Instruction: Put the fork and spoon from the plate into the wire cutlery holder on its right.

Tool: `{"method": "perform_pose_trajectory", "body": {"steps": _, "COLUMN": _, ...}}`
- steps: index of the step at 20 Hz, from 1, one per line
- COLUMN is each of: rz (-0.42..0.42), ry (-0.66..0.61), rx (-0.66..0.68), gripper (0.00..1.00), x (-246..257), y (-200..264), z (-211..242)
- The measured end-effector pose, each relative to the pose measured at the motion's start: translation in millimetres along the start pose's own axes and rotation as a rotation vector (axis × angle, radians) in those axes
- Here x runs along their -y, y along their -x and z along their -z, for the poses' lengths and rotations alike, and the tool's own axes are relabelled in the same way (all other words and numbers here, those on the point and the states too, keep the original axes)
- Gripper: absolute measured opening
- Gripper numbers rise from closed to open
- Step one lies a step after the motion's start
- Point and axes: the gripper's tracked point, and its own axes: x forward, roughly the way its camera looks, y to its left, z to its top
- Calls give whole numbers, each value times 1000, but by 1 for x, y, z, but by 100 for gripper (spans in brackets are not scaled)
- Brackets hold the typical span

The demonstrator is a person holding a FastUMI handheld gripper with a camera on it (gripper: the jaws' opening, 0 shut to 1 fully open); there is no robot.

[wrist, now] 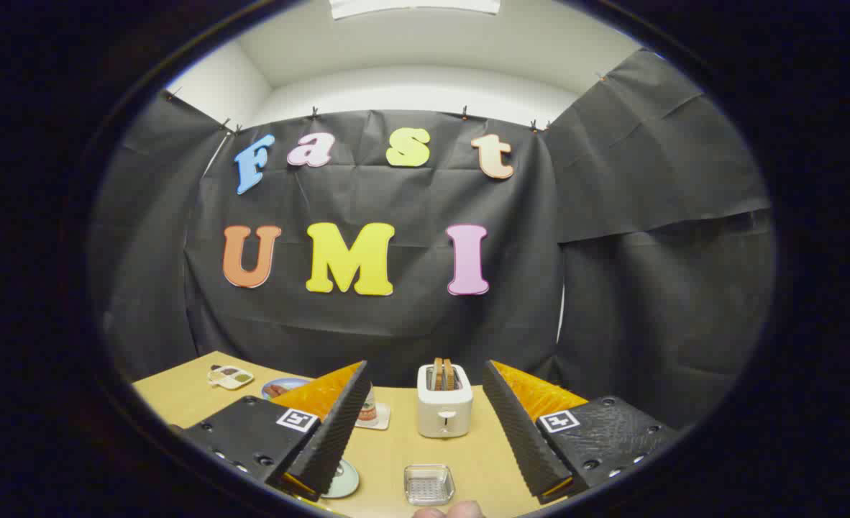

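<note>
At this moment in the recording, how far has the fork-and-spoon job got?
Nothing looks done yet. The claw is open and holds nothing, raised over the wooden table. Between its fingers, beyond them, stands a white toaster with toast in it; nearer lies a small clear square dish, empty as far as I can tell. A plate sits partly behind one finger; I cannot make out cutlery on it. Both pickups and both placements remain.
</note>
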Motion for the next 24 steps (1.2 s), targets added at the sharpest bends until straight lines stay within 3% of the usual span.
{"method": "perform_pose_trajectory", "body": {"steps": 24, "rz": -81, "ry": -5, "rx": -52, "gripper": 95, "x": -34, "y": 4, "z": 3}}
